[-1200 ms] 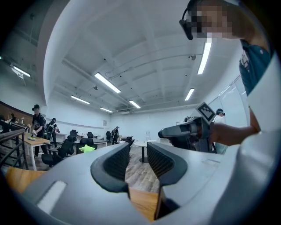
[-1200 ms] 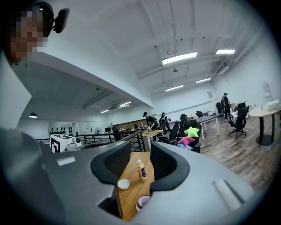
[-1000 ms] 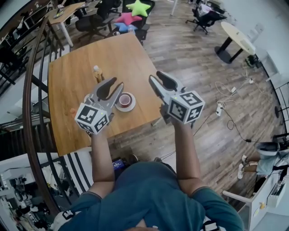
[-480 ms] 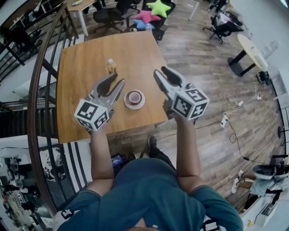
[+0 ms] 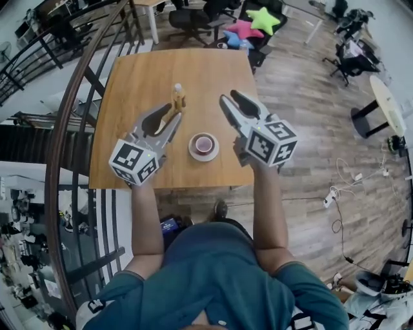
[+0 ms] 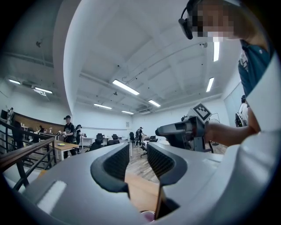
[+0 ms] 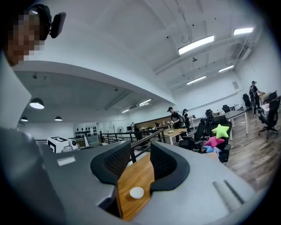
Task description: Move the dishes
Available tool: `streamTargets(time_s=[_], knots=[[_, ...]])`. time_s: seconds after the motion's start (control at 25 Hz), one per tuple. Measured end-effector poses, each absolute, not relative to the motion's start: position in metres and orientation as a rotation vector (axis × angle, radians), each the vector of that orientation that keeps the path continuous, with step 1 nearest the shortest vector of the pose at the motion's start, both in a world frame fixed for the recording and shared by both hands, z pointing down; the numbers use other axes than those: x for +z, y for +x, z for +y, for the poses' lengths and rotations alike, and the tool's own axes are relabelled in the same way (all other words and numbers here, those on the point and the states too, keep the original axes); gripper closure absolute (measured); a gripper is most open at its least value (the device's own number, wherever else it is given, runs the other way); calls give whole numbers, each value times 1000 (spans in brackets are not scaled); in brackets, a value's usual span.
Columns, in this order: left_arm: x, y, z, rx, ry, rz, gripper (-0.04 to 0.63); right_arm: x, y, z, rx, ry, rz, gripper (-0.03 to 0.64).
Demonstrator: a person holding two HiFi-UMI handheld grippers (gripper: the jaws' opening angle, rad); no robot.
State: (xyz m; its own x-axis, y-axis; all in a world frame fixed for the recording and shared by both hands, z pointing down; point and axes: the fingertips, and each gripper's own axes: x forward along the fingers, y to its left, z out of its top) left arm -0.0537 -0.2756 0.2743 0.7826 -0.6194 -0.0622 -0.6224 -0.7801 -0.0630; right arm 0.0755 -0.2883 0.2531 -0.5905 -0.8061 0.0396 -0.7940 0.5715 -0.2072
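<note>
A dark red cup on a white saucer [image 5: 204, 145] stands near the front edge of the wooden table [image 5: 142, 71]. My left gripper [image 5: 173, 116] hovers just left of the saucer, held level, jaws open with nothing between them. Its own view [image 6: 138, 151] shows only the cup's rim [image 6: 148, 215] low between the jaws. My right gripper [image 5: 227, 101] hangs level just right of the saucer, also open and empty. Through its jaws [image 7: 140, 156] I see the tabletop and a small white dish [image 7: 136, 192]. In the head view the left gripper hides that dish.
An amber bottle [image 5: 178, 97] stands upright behind the left gripper's tips. A curved metal railing [image 5: 71, 129] runs along the table's left side above a stairwell. Office chairs with star-shaped cushions [image 5: 264, 19] sit beyond the far edge. People stand at distant desks [image 7: 178, 118].
The head view has swung, so the table now sits more centred. Both grippers have drifted: the right one has come in over the table's right side, and the left stands slightly further from the saucer.
</note>
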Motion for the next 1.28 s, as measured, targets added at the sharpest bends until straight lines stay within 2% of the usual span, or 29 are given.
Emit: streamTargets(time_s=[0.32, 1.28], knots=[[296, -47, -291, 28, -2899, 1113, 466, 272, 77, -315, -376, -1312, 2799, 489], [434, -13, -344, -176, -3116, 1242, 419, 371, 92, -365, -663, -1275, 2874, 489]])
